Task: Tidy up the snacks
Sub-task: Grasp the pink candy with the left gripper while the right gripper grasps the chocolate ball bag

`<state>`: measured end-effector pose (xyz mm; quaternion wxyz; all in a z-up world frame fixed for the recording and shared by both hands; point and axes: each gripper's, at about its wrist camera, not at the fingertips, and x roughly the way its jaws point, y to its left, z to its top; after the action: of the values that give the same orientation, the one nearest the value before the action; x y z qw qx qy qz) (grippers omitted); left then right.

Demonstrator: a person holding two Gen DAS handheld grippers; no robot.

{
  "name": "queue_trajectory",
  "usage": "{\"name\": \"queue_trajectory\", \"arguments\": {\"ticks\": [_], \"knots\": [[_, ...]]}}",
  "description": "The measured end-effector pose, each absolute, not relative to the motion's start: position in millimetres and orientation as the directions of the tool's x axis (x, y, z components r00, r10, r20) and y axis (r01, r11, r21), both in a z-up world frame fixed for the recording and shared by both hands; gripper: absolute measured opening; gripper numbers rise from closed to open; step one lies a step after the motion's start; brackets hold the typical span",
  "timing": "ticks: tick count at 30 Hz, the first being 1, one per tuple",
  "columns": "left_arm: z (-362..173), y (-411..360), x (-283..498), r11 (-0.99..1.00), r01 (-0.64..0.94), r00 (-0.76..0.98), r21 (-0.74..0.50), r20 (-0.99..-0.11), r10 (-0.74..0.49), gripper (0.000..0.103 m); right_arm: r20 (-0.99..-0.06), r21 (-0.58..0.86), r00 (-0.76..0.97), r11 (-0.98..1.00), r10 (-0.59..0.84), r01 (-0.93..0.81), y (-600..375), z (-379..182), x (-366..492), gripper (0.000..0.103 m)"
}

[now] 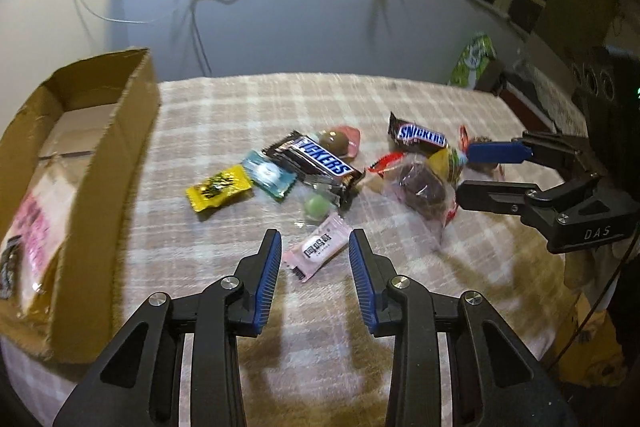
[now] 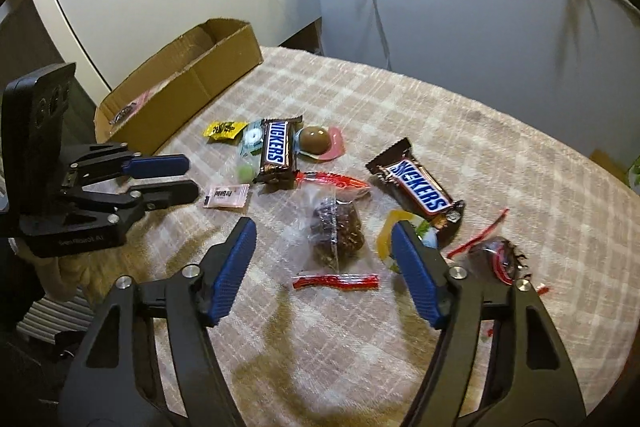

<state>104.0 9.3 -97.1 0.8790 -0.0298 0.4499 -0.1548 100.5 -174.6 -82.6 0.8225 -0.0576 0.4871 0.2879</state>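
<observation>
Both tongs spread, nothing pinched.
Left gripper (image 1: 313, 247) straddles pink candy (image 1: 316, 251); flat wrapper may slip out on closing.

the cardboard box (image 1: 100, 163) is cut off at nine o'clock in the left wrist view, and the pink packet (image 1: 32, 239) inside it is blurred. in the right wrist view, a yellow wrapper (image 2: 386, 233) sits half hidden behind one blue finger (image 2: 416, 275).
</observation>
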Motion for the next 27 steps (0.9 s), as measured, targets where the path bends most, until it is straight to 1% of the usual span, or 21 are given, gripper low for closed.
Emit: {"name": "queue_trajectory", "arguments": {"ticks": [11,13,15,16,17,19,23,27], "knots": [[-117,-4,124,0.940,0.308,0.482,-0.150,-0.827,-0.290,0.033,-0.844,0.204,0.326,0.816,0.426,-0.540,-163,-96,113,0.069],[-120,-5,124,0.939,0.313,0.474,-0.143,-0.833,-0.285,0.033,-0.848,0.206,0.319,0.817,0.424,-0.538,-162,-99,115,0.067],[-121,-6,123,0.937,0.322,0.476,-0.134,-0.833,-0.283,0.033,-0.852,0.210,0.310,0.818,0.422,-0.536,-161,-103,118,0.062],[-121,-7,122,0.935,0.327,0.475,-0.134,-0.833,-0.285,0.033,-0.854,0.213,0.305,0.818,0.421,-0.534,-161,-105,119,0.062],[-121,-8,121,0.934,0.332,0.473,-0.133,-0.833,-0.287,0.031,-0.856,0.214,0.301,0.819,0.420,-0.533,-160,-107,121,0.061],[-121,-11,120,0.935,0.336,0.480,-0.116,-0.833,-0.276,0.029,-0.861,0.211,0.298,0.821,0.413,-0.531,-159,-111,123,0.061],[-122,-12,119,0.936,0.335,0.484,-0.111,-0.832,-0.272,0.022,-0.874,0.201,0.283,0.824,0.395,-0.530,-155,-120,127,0.052],[-122,-12,118,0.937,0.335,0.492,-0.096,-0.830,-0.261,0.018,-0.880,0.186,0.285,0.828,0.380,-0.529,-153,-125,129,0.048]]}}
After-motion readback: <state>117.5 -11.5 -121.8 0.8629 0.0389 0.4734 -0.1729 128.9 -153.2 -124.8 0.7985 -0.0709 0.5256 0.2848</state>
